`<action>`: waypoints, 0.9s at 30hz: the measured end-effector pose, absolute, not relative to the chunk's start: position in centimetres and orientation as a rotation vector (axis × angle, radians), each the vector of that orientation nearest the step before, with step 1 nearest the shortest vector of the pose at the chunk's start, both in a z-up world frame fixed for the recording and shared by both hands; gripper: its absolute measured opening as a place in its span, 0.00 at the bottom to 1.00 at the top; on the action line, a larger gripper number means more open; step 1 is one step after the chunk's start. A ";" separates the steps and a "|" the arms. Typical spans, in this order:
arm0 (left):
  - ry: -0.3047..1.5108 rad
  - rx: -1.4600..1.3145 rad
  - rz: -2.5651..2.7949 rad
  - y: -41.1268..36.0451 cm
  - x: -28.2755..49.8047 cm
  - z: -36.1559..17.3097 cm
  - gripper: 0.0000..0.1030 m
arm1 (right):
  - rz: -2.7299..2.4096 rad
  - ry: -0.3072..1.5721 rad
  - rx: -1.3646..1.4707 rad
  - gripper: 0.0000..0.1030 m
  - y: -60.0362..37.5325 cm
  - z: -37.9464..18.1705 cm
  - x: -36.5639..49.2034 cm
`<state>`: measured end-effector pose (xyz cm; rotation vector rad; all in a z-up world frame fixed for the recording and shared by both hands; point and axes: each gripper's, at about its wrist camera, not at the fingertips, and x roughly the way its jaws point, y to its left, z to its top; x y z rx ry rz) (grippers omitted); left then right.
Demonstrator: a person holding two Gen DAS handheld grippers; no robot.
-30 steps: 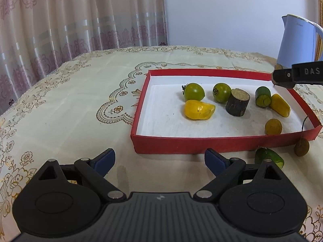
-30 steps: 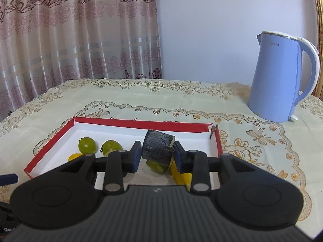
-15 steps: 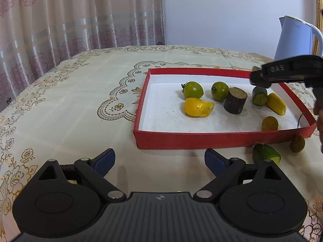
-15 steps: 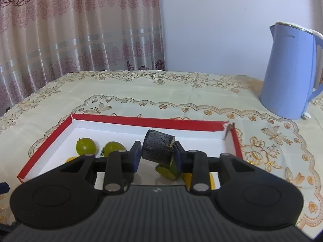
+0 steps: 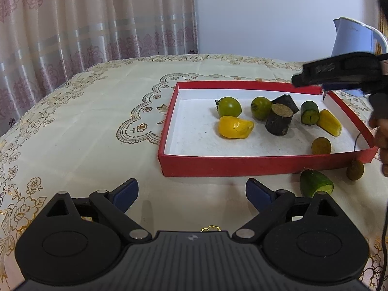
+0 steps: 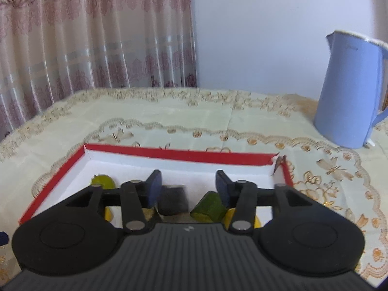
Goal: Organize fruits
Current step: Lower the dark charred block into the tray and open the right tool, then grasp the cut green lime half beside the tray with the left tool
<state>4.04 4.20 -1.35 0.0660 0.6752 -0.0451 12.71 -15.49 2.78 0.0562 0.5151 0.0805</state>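
A red tray [image 5: 225, 163] with a white floor holds two green tomatoes [image 5: 229, 107], a yellow fruit [image 5: 235, 127], two dark cut pieces [image 5: 278, 120], a green piece [image 5: 309, 112], another yellow piece [image 5: 329, 122] and a small brown fruit [image 5: 320, 146]. A green piece [image 5: 315, 186] and a small brown fruit [image 5: 354, 169] lie on the cloth in front of the tray. My left gripper [image 5: 191, 192] is open and empty, short of the tray. My right gripper [image 6: 186, 185] is open above the tray [image 6: 181, 154], with a dark piece [image 6: 173, 200] lying below it.
A blue kettle [image 6: 351, 97] stands at the back right of the table. The table carries a cream embroidered cloth [image 5: 97, 121]. Curtains hang behind on the left. The right gripper's body [image 5: 339, 72] hangs over the tray's far right corner.
My right gripper has opened and let the dark piece go; it now lies in the tray beside the other dark piece. My left gripper has stayed open and still.
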 end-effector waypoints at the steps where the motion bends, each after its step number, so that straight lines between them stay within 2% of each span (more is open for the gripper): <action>1: 0.673 0.064 -0.051 4.2 4.0 -1.3 0.93 | 0.068 0.489 0.060 0.78 -15.8 3.3 11.7; 2: 0.670 0.060 -0.060 4.2 3.8 -1.3 0.93 | 0.056 0.470 0.064 0.84 -16.1 3.7 10.8; 3: 0.667 0.057 -0.070 4.1 3.7 -1.3 0.93 | 0.041 0.450 0.070 0.95 -16.5 4.1 9.6; 4: 0.665 0.055 -0.080 4.1 3.5 -1.4 0.93 | 0.030 0.439 0.075 1.00 -16.8 4.5 8.7; 9: 0.651 0.049 -0.117 3.6 2.5 -1.5 0.93 | -0.026 0.430 0.128 1.00 -18.6 5.0 2.6; 14: 0.638 0.037 -0.174 2.7 1.6 -1.3 0.93 | -0.096 0.479 0.197 1.00 -20.4 2.5 -1.9; 22: 0.616 0.062 -0.256 -0.2 0.2 -1.3 0.93 | -0.068 0.429 0.127 1.00 -21.1 0.2 -3.4; 27: 0.570 0.116 -0.274 -2.5 -0.2 -1.2 0.93 | -0.038 0.383 0.221 1.00 -22.9 -0.2 -4.4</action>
